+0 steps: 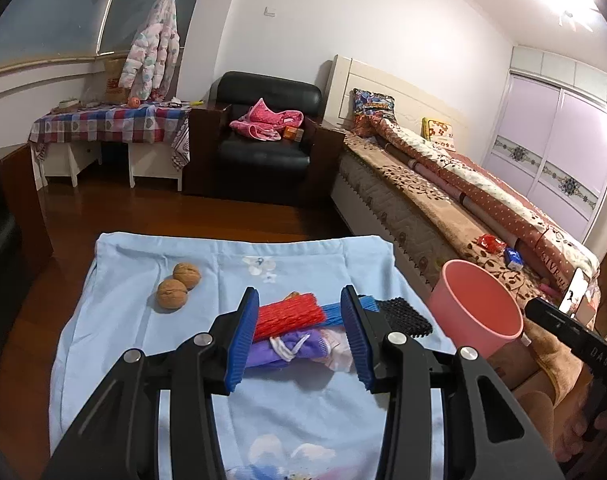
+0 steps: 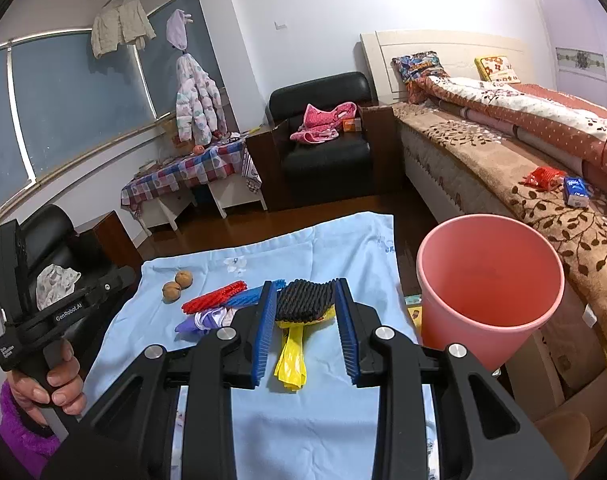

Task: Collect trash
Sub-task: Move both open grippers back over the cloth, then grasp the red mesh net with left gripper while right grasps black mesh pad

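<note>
1. Well, from the left wrist view, the left gripper [image 1: 299, 336] hovers over the table covered by a pale blue floral cloth [image 1: 143, 340], its jaws spread wide and holding nothing. Between and beyond them lie a red foam fruit net [image 1: 289, 314] and a crumpled purple plastic wrapper [image 1: 287, 350]; a blue foam net [image 1: 331, 312] peeks out behind. Two brown walnuts [image 1: 177, 288] sit off to the left, well apart from the pile. The pink plastic bin [image 1: 477, 306] stands at the table's right edge.

2. From the right wrist view, the right gripper [image 2: 305, 332] has its jaws part-open around a black foam net [image 2: 305, 296]; whether the pads press on it I cannot tell. A yellow plastic bag [image 2: 291, 356] lies under that net. The bin is just to the right, mouth up.

3. What could go wrong: the nets lie bunched together, so a grab may drag a neighbour along and drop it short of the bin. Light foam could also slip from a loose grip, or the bin might tip if knocked.
</note>
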